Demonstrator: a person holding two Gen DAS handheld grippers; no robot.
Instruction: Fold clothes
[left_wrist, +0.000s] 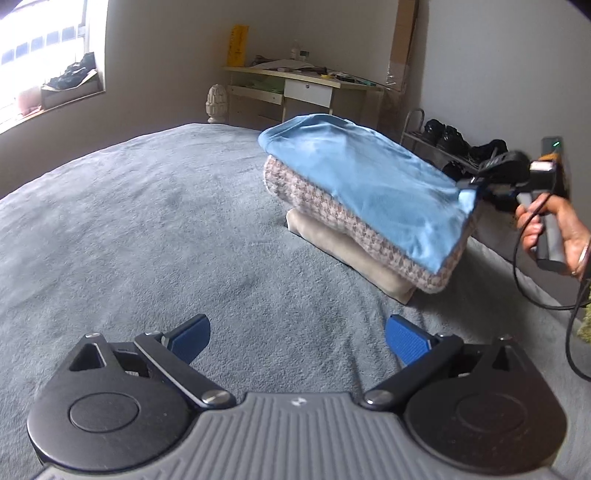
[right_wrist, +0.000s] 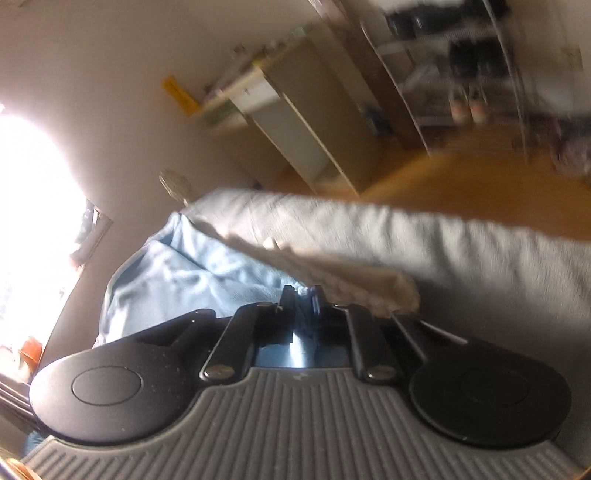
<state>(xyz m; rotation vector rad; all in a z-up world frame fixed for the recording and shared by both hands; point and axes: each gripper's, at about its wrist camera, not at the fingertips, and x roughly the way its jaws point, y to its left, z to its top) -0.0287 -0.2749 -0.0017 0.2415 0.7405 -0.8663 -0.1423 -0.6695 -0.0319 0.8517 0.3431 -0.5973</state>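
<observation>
Left tool (left_wrist: 297, 341) agape, empty, over grey bedspread (left_wrist: 129, 221); right tool (right_wrist: 303, 295) pinching blue garment (left_wrist: 362, 177).

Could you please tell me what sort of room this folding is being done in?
Most likely a bedroom in a home. The folded clothes sit on a wide bed with a grey cover, a cluttered desk stands against the far wall, and a shoe rack with dark shoes stands beside it.

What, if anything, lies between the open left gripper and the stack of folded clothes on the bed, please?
Nothing visible does. Only bare grey bedspread lies between the open left gripper and the stack, whose top piece is the blue garment. The right gripper is already shut on that garment's near right corner.
</observation>
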